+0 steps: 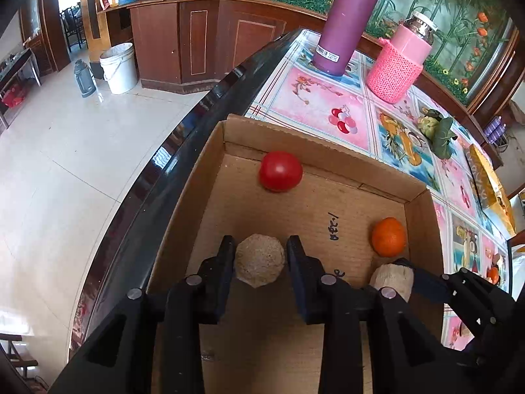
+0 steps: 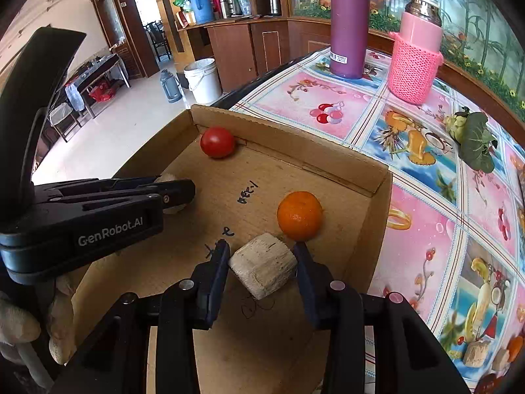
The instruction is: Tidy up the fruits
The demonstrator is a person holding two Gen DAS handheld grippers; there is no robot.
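Note:
A shallow cardboard box (image 1: 328, 151) (image 2: 288, 141) sits at the table's left edge. Inside lie a red tomato (image 1: 280, 170) (image 2: 217, 142) at the far wall and an orange (image 1: 388, 236) (image 2: 299, 215) by the right wall. My left gripper (image 1: 261, 246) is shut on a round beige piece (image 1: 260, 260) inside the box. My right gripper (image 2: 262, 249) is shut on a pale blocky piece (image 2: 264, 265) just in front of the orange; it also shows in the left wrist view (image 1: 393, 277). The left gripper (image 2: 177, 190) appears at the left of the right wrist view.
A purple flask (image 1: 351, 19) (image 2: 349, 23) and a pink bottle in a knitted sleeve (image 1: 398, 62) (image 2: 415, 49) stand at the table's back. A green leafy vegetable (image 1: 436, 129) (image 2: 472, 138) lies to the right. More pieces (image 2: 475, 353) lie at the near right. The floor drops off left of the box.

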